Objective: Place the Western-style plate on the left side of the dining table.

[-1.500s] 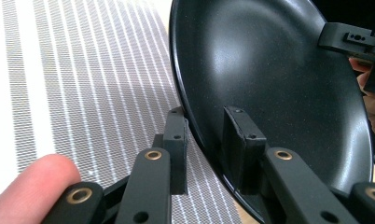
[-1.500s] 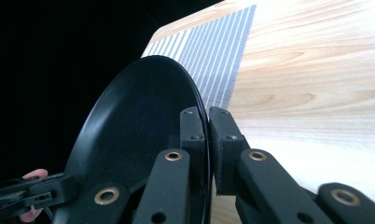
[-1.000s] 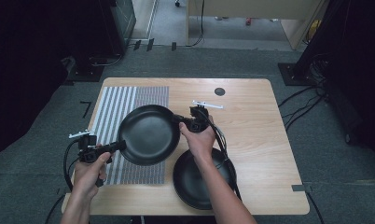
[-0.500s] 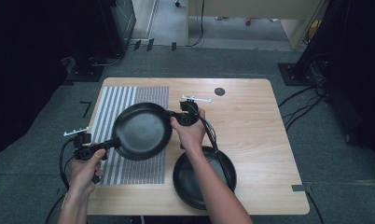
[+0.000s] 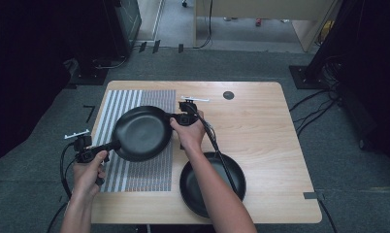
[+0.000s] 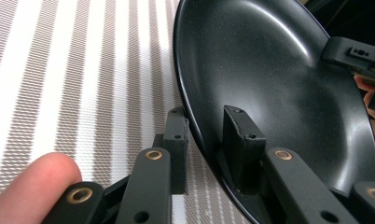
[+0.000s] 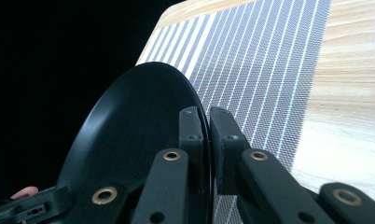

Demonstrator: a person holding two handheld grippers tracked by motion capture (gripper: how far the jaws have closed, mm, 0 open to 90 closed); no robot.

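A black frying pan (image 5: pixel 139 133) hangs level over the striped mat (image 5: pixel 149 174), held between both grippers. My left gripper (image 5: pixel 116 144) is shut on its near-left rim. In the left gripper view one jaw sits inside the pan (image 6: pixel 279 84) and the other outside, so the gripper (image 6: pixel 206 144) straddles the rim. My right gripper (image 5: pixel 172 118) is shut on the opposite rim. The right gripper view shows the gripper (image 7: pixel 208 135) pinching the pan's (image 7: pixel 134 140) thin edge. A second black pan (image 5: pixel 234 177) rests on the table, partly under the right forearm.
The wooden table (image 5: pixel 261 136) has a small dark round disc (image 5: pixel 228 95) near its far edge. The mat (image 7: pixel 269 60) covers the table's left part. The right gripper's cable (image 5: pixel 217 150) trails over the second pan. Dark furniture and floor cables surround the table.
Both hands have carried the pan a little to the left and farther from the person, over the mat. Both grips are unchanged.
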